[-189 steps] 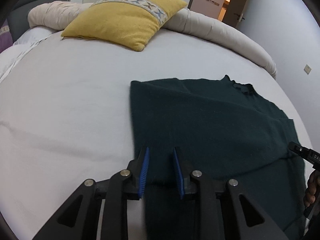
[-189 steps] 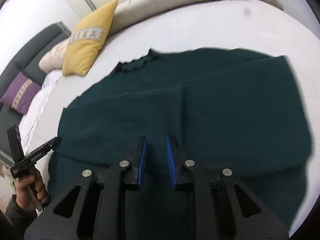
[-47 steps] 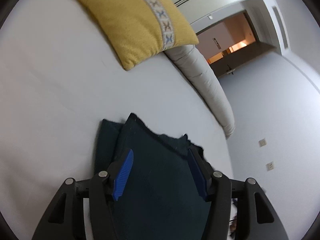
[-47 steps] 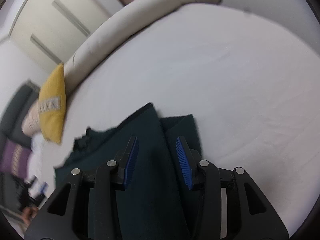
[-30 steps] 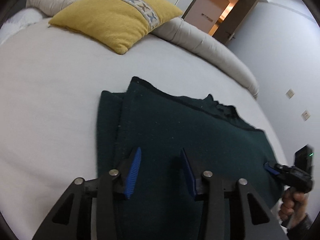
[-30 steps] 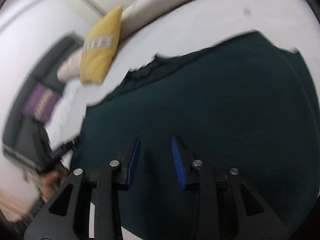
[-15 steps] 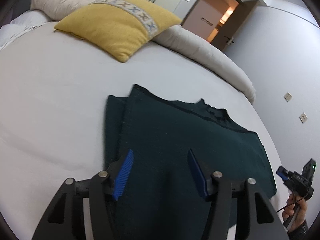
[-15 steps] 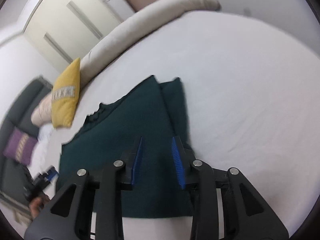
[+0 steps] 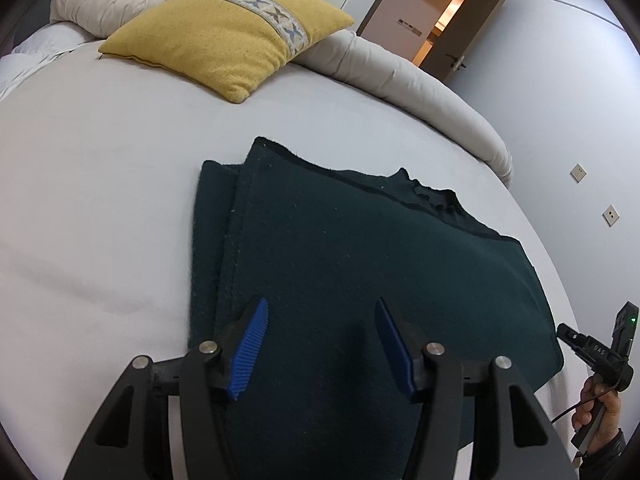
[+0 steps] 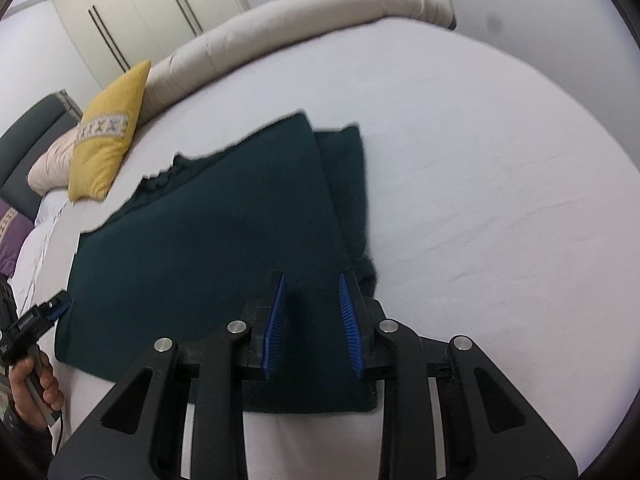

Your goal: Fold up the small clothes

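Note:
A dark green knitted sweater (image 9: 360, 248) lies folded flat on the white bed (image 9: 100, 168), its near half laid over the far half, with a folded sleeve edge along its left side. My left gripper (image 9: 320, 332) is open and empty, hovering over the sweater's near left part. In the right wrist view the sweater (image 10: 208, 232) lies ahead, and my right gripper (image 10: 312, 312) is open and empty above its near right corner. Each gripper shows at the other view's edge: the right one (image 9: 592, 352) and the left one (image 10: 36, 320), held in a hand.
A yellow cushion (image 9: 228, 28) and a long beige bolster (image 9: 400, 80) lie along the far side of the bed. A purple cushion (image 10: 10, 232) sits at the headboard. An open door (image 9: 440, 4) and wardrobes (image 10: 132, 12) stand beyond the bed.
Both grippers carried the sweater's near edge over onto its far half, let go, and drew back. In the last half second both have opened a little wider.

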### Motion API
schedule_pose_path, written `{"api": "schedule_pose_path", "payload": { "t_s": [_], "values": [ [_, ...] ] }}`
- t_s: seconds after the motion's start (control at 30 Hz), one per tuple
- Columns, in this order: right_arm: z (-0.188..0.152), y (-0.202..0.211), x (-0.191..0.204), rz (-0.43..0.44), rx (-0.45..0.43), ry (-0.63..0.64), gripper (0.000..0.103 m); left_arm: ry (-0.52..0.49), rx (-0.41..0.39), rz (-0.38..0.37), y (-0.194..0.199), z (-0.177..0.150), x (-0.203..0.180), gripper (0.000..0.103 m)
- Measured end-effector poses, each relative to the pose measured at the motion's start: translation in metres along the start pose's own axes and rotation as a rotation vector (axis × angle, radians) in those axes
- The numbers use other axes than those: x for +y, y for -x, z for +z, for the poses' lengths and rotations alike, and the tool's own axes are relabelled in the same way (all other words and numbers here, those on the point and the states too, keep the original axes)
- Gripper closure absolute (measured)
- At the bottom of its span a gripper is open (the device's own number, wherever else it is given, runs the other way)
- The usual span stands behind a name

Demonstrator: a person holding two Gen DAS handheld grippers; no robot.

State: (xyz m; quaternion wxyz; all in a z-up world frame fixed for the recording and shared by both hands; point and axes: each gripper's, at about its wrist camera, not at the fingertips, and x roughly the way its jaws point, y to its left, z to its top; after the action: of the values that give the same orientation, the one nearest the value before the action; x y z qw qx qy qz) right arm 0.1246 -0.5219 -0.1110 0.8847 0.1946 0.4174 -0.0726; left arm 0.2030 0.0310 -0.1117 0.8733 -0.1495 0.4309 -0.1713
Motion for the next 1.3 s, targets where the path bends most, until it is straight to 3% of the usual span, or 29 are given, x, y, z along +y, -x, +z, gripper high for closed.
{"api": "schedule_pose_path", "payload": {
  "t_s": [0.3,0.43,0.73,0.97,1.1,1.17,1.2,1.3],
  "values": [
    [-0.012,0.003,-0.008,-0.065,0.045,0.033,0.078,-0.001,0.0,0.001,-0.001,0.0,0.001,0.044],
    [-0.016,0.007,-0.005,-0.083,0.032,0.057,0.093,0.002,-0.001,0.0,0.0,0.001,0.001,0.044],
    [-0.022,0.023,0.004,-0.158,0.013,0.125,0.099,-0.007,0.008,0.005,-0.002,0.002,0.002,0.045],
    [-0.032,0.011,-0.015,-0.118,0.047,0.068,0.099,-0.011,0.027,0.0,-0.005,0.004,0.008,0.049],
    [-0.031,0.008,-0.015,-0.113,0.07,0.081,0.095,0.009,0.005,-0.003,0.005,0.005,0.004,0.049],
    [-0.028,0.014,-0.014,-0.154,0.074,0.08,0.082,-0.009,-0.02,-0.006,0.013,0.005,-0.003,0.049],
    [-0.026,0.02,-0.013,-0.188,0.059,0.079,0.073,-0.021,-0.031,-0.006,0.015,0.005,-0.007,0.049],
    [-0.014,0.04,0.005,-0.187,-0.018,0.088,0.072,-0.04,-0.043,-0.027,0.019,0.002,-0.021,0.048]
  ]
}}
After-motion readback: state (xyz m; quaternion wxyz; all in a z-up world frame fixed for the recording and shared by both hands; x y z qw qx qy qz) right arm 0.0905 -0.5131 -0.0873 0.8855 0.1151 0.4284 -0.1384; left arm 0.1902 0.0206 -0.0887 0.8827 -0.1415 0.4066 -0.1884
